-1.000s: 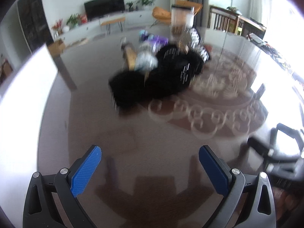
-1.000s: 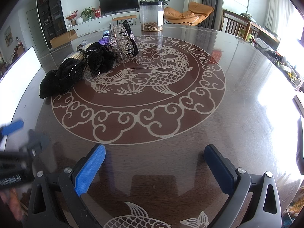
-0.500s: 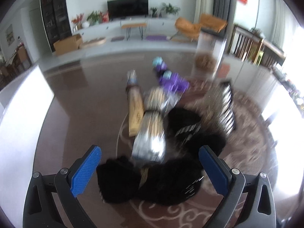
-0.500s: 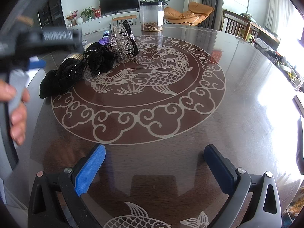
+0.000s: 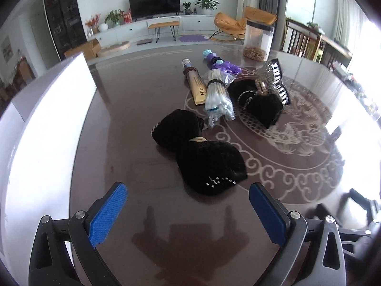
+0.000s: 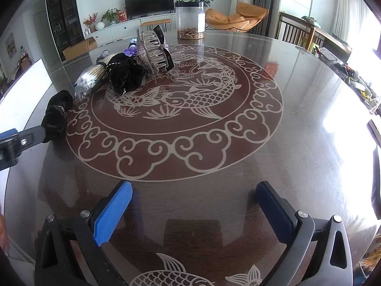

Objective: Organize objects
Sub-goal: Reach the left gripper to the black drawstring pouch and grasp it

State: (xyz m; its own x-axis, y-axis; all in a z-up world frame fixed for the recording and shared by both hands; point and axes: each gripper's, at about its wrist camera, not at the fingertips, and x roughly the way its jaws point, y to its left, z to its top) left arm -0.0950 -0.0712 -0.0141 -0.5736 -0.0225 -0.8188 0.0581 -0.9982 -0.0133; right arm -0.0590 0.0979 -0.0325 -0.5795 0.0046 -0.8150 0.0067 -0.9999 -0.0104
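Observation:
A black velvet hair bow [image 5: 197, 152] lies on the dark round table [image 5: 133, 124], just ahead of my open left gripper [image 5: 188, 205], whose blue pads hold nothing. Behind the bow lie a bag of cotton swabs [image 5: 218, 97], a gold tube [image 5: 196, 85], purple items [image 5: 222, 64], a second black scrunchie [image 5: 259, 104] and silver claw clips [image 5: 273, 76]. My right gripper [image 6: 197, 205] hovers open and empty over the near table [image 6: 297, 119]. In its view the bow [image 6: 57, 114] sits far left beside the left gripper [image 6: 14, 140]. The scrunchie [image 6: 126, 74] and clips [image 6: 154, 50] lie further back.
A white box [image 5: 47, 119] stands along the table's left edge. A clear jar [image 5: 258, 40] with brown contents stands at the far side. Chairs and clutter line the right. The carved koi pattern [image 6: 176, 95] fills the table's centre.
My left gripper has swung over the pile and come back low, so the black bow now lies just ahead of its fingers. The right gripper has held still.

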